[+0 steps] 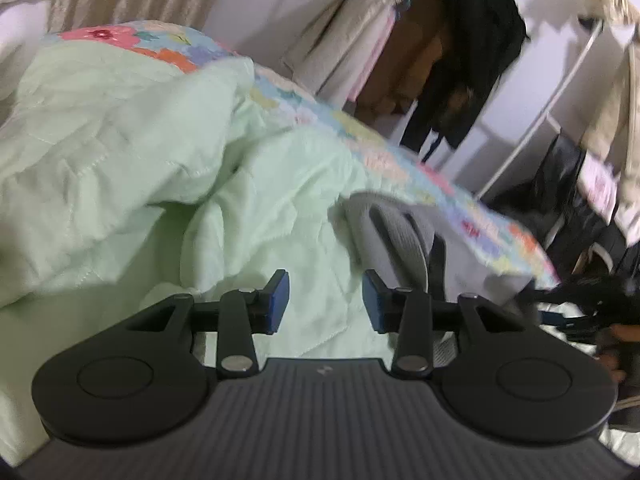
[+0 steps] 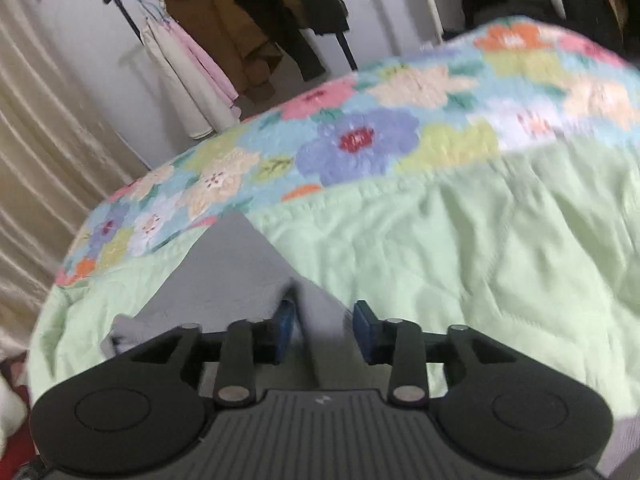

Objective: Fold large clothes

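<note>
Item one: we found the left gripper [image 1: 325, 300] with its jaws apart and nothing between them, held over the green quilt [image 1: 168, 152]. Item two: the grey garment [image 1: 404, 236] lay on that quilt just ahead and to the right of the gripper, one rounded end with dark stripes turned up, near the floral quilt edge [image 1: 400, 152]. Item three: in the right wrist view we recorded the right gripper [image 2: 325, 330] with jaws parted around a raised fold of the garment [image 2: 240, 280]; the fold stood between the blue pads [image 2: 286, 330], but blur kept us from telling whether they touched it. Item four: a clothes rack [image 2: 240, 32] stood behind the bed, beside a beige curtain [image 2: 48, 152].
</note>
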Motion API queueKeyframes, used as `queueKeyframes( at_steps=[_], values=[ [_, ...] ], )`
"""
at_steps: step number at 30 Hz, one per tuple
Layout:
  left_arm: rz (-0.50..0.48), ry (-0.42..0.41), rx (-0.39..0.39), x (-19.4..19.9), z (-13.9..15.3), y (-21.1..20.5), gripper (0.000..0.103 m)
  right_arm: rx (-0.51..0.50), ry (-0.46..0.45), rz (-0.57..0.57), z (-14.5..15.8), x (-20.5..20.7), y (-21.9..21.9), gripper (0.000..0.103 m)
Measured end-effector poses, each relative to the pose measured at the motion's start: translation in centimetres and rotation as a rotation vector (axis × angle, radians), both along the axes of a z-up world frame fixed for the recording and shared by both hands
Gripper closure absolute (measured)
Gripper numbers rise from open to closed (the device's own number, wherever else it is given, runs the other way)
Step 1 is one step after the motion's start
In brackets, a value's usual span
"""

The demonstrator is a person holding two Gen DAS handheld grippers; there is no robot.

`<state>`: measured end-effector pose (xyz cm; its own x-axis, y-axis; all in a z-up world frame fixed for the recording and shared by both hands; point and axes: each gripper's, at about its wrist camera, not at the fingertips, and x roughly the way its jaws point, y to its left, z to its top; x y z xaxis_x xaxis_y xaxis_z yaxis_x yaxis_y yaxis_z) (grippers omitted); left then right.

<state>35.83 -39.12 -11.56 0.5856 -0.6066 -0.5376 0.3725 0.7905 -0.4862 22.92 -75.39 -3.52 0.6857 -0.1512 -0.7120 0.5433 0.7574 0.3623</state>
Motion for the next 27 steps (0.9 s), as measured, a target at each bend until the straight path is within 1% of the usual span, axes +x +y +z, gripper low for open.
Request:
queueKeyframes(
  at_steps=[2, 3, 4, 5, 6, 7, 8, 9, 10, 11, 13, 15, 16, 17, 18, 19, 20, 21, 22, 23, 25, 26, 27],
  values=[
    [-0.02, -0.001, 0.003, -0.3, -0.1, -0.5, 0.045, -0.026, 0.014, 0.049, 0.3, -0.7, 1.3, 0.053],
    [-0.032, -0.002, 0.005, -0.4, -0.1, -0.7, 0.041, -0.028, 0.013, 0.077, 0.6, -0.9, 2.1, 0.052],
    [-0.048, 0.001, 0.005, -0.6, -0.2, -1.1, 0.034, -0.03, 0.011, 0.105, 0.9, -1.1, 2.8, 0.051],
    [-0.068, 0.01, -0.002, -0.7, -0.2, -1.3, 0.028, -0.032, 0.009, 0.133, 1.3, -1.4, 3.6, 0.051],
    [-0.088, 0.021, -0.014, -0.7, -0.1, -1.6, 0.026, -0.035, 0.004, 0.151, 1.4, -1.4, 4.1, 0.051],
    [-0.107, 0.039, -0.038, -0.7, -0.2, -1.7, 0.022, -0.07, 0.001, 0.203, 1.7, -1.0, 5.3, 0.05],
    [-0.124, 0.067, -0.066, -0.7, -0.2, -1.9, 0.02, -0.107, -0.002, 0.255, 2.1, -0.7, 6.5, 0.049],
    [-0.131, 0.083, -0.075, -0.7, -0.2, -1.9, 0.02, -0.13, 0.015, 0.294, 2.0, 0.2, 7.3, 0.048],
    [-0.13, 0.087, -0.076, -0.8, -0.3, -1.9, 0.02, -0.153, 0.033, 0.332, 1.9, 1.1, 8.2, 0.043],
    [-0.123, 0.081, -0.067, -0.9, -0.2, -1.8, 0.02, -0.176, 0.051, 0.371, 1.8, 2.0, 9.0, 0.042],
    [-0.103, 0.061, -0.042, -1.1, 0.0, -1.7, 0.017, -0.221, 0.087, 0.447, 1.6, 3.7, 10.7, 0.042],
    [-0.088, 0.055, -0.039, -1.1, -0.1, -1.4, 0.016, -0.067, 0.053, 0.42, 0.9, 4.9, 10.2, 0.041],
    [-0.086, 0.057, -0.043, -1.0, -0.1, -1.3, 0.016, 0.087, 0.037, 0.374, -0.2, 6.0, 9.4, 0.041],
    [-0.083, 0.06, -0.047, -1.0, -0.2, -1.2, 0.016, 0.169, 0.07, 0.326, -1.2, 7.2, 8.8, 0.043],
    [-0.08, 0.063, -0.049, -0.9, -0.3, -1.1, 0.016, 0.178, 0.079, 0.275, -1.8, 8.0, 8.5, 0.043],
    [-0.077, 0.066, -0.054, -0.8, -0.4, -0.9, 0.016, 0.185, 0.086, 0.223, -2.4, 8.8, 8.1, 0.05],
    [-0.074, 0.07, -0.06, -0.7, -0.5, -0.8, 0.016, 0.167, 0.085, 0.205, -2.5, 9.3, 8.0, 0.075],
    [-0.069, 0.073, -0.064, -0.7, -0.6, -0.6, 0.016, 0.155, 0.073, 0.205, -1.9, 9.8, 8.0, 0.091],
    [-0.063, 0.072, -0.065, -0.6, -0.6, -0.5, 0.016, 0.144, 0.06, 0.205, -1.4, 10.2, 7.9, 0.098],
    [-0.057, 0.072, -0.067, -0.6, -0.5, -0.4, 0.016, 0.132, 0.047, 0.205, -0.9, 10.6, 7.9, 0.098],
    [-0.05, 0.073, -0.076, -0.5, -0.4, -0.2, 0.016, 0.185, -0.065, 0.237, 1.2, 11.2, 7.6, 0.098],
    [-0.049, 0.079, -0.091, -0.4, -0.4, -0.1, 0.016, 0.228, -0.151, 0.247, 2.5, 11.5, 7.2, 0.098],
    [-0.048, 0.085, -0.107, -0.3, -0.4, 0.1, 0.016, 0.253, -0.194, 0.254, 3.0, 11.8, 6.8, 0.098]
  ],
)
